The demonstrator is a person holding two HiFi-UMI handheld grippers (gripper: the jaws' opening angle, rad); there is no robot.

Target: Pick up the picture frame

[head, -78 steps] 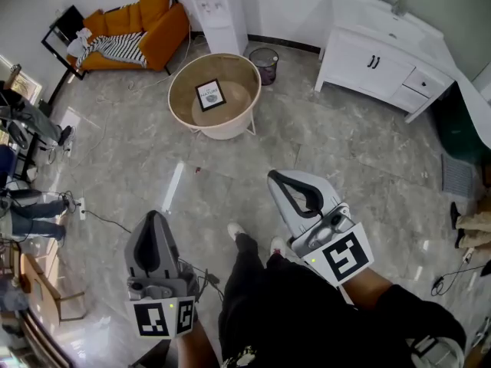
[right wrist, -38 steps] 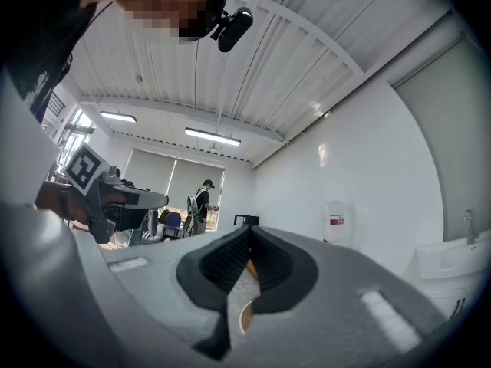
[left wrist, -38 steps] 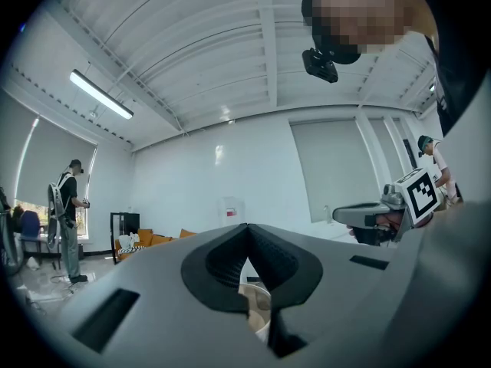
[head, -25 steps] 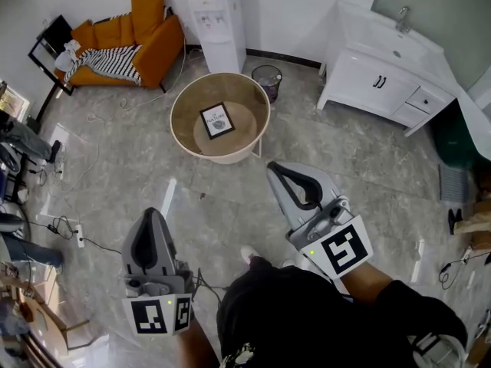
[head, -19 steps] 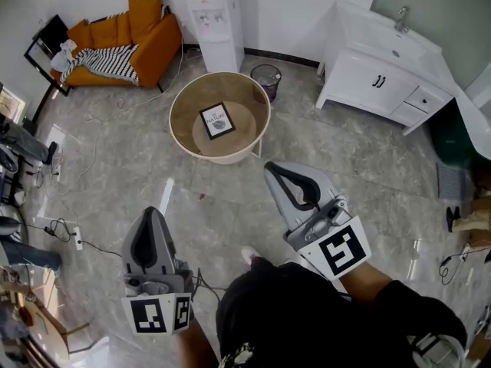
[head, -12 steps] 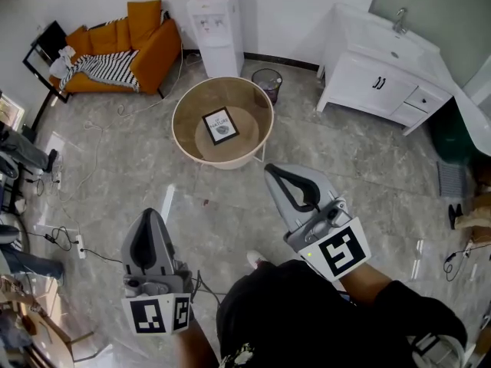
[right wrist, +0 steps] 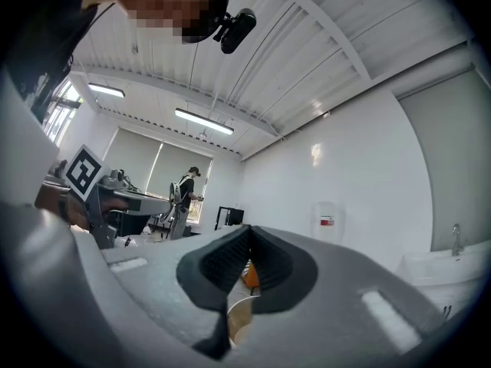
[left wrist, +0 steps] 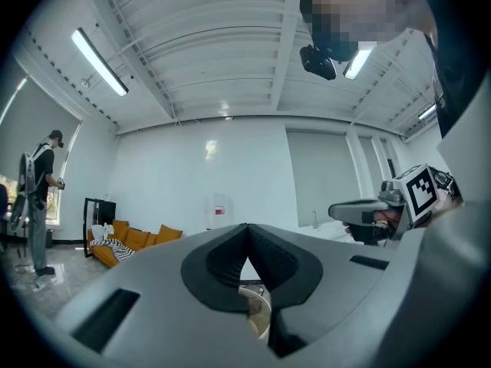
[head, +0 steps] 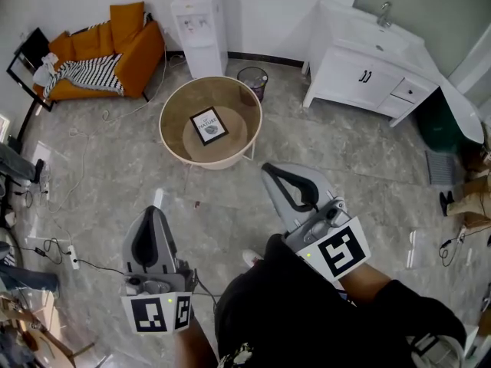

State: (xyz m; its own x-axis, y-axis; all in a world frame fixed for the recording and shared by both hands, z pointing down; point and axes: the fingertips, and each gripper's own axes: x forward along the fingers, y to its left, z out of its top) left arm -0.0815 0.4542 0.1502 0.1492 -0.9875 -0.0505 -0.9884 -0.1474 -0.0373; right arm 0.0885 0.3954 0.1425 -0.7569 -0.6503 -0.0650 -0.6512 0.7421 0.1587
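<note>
Beige round table (head: 207,162) holds one picture frame (head: 209,125).

A black-edged picture frame (head: 209,125) with a white print lies flat, turned askew, inside the round beige tub (head: 170,106).
</note>
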